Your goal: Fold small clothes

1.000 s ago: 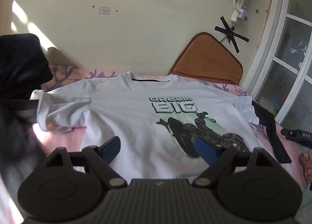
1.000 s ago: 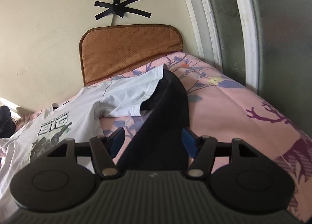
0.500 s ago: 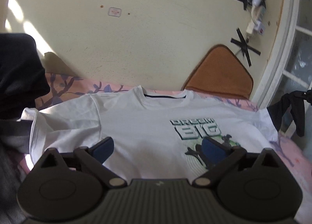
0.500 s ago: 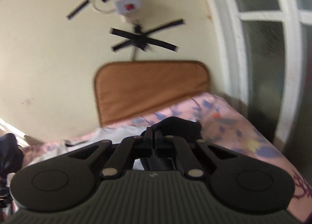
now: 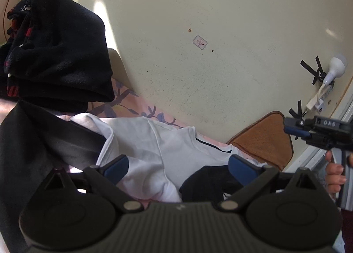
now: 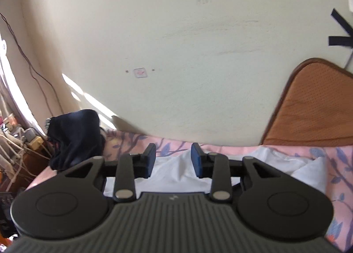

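A white T-shirt (image 5: 152,142) lies spread on the pink floral bed (image 5: 132,107). It also shows in the right wrist view (image 6: 176,169). A small black garment (image 5: 207,180) lies on the shirt, just below my left gripper (image 5: 178,168), which is open and empty. A long black cloth (image 5: 44,142) lies at the shirt's left sleeve. My right gripper (image 6: 173,160) is open and empty, held above the shirt; it also shows at the right of the left wrist view (image 5: 295,129).
A stack of folded dark clothes (image 5: 55,54) sits at the left end of the bed; it also shows in the right wrist view (image 6: 75,138). A brown mesh cushion (image 6: 317,107) leans on the cream wall. A power strip and bulb (image 5: 326,83) hang on the wall.
The right gripper, shut on the black garment half a second ago, has opened and swung left; the garment now lies on the white shirt. The left gripper has turned left toward the sleeve.
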`<state>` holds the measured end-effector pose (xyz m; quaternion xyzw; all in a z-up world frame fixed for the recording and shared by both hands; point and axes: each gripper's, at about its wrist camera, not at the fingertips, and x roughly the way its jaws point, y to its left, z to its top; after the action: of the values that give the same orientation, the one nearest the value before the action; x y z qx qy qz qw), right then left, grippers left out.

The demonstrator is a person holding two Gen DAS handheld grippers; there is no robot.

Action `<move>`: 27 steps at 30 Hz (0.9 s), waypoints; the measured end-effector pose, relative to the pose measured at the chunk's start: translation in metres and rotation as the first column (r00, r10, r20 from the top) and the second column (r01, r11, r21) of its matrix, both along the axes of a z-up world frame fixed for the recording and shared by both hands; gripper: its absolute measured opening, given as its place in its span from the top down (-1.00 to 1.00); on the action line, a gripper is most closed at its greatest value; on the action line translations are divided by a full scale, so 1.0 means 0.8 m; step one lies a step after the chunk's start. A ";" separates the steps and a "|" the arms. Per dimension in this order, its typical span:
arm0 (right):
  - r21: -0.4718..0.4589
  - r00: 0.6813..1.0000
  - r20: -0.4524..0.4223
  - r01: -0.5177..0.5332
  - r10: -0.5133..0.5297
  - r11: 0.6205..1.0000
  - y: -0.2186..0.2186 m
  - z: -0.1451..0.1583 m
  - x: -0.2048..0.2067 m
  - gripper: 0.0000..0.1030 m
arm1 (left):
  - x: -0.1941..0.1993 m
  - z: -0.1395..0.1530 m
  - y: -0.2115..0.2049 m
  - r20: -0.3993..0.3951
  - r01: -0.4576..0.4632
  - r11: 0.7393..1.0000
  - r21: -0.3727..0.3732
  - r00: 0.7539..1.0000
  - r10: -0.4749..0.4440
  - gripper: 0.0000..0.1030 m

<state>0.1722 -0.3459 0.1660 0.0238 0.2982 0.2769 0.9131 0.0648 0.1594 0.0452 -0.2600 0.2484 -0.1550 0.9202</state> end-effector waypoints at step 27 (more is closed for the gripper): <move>-0.286 0.961 0.052 -0.248 0.273 0.925 0.121 -0.056 -0.081 0.08 | -0.099 0.040 0.144 0.186 -0.570 0.809 -0.148 0.787 0.588 -0.96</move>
<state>0.1071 -0.2490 0.1215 -0.1566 0.2928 0.3522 0.8751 -0.0141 0.2748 0.0773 -0.3430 0.0453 0.0962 0.9333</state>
